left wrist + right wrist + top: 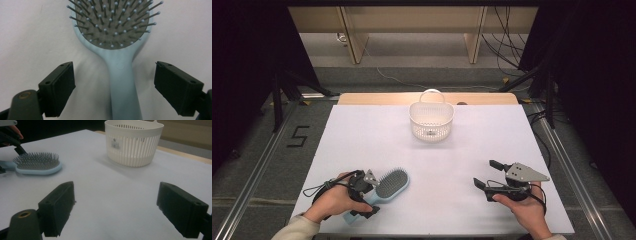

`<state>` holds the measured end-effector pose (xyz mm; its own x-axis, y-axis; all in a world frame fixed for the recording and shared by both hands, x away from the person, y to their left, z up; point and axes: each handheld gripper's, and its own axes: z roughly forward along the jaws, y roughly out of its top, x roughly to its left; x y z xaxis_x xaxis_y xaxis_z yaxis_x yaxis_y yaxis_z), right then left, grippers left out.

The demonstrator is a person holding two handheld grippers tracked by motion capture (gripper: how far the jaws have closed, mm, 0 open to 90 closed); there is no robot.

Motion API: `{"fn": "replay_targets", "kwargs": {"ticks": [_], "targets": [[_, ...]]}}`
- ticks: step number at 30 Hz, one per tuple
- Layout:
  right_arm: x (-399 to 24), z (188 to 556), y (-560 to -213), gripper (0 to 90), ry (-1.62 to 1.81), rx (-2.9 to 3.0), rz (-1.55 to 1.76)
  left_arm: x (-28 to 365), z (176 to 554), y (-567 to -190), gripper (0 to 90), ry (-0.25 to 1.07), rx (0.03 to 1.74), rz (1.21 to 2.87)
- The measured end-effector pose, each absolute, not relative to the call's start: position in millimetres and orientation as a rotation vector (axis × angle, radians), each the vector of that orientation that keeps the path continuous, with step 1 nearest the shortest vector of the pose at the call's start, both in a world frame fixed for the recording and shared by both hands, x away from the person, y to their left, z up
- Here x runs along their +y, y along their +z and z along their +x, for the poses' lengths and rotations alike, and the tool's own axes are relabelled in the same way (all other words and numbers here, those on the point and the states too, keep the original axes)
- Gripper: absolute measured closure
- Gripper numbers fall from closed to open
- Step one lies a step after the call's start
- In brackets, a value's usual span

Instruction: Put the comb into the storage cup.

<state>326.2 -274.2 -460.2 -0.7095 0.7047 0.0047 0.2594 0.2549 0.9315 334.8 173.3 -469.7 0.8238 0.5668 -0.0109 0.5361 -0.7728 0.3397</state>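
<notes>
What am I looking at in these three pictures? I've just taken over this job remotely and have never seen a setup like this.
There is no robot arm here: a person holds a hand-held two-jaw gripper in each hand. The high view looks down on a white table. The other two pictures come from cameras riding on the grippers, looking along their black jaws.

On the table lie a light blue hairbrush, bristles up, and farther back a white slotted basket with a handle.

The left gripper has its jaws on either side of the brush handle, apart from it, so nothing is gripped yet. The right gripper is open over bare table, holding nothing.
</notes>
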Motion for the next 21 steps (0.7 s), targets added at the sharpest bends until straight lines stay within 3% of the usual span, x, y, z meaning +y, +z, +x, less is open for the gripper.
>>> {"fn": "replay_targets", "kwargs": {"ticks": [21], "targets": [[-273.7, 326.3, -460.3, 15.8, 1.447, 2.12, 0.874, 164.6, 342.0, -467.0, 37.2, 0.083, 0.887, 2.766]]}}
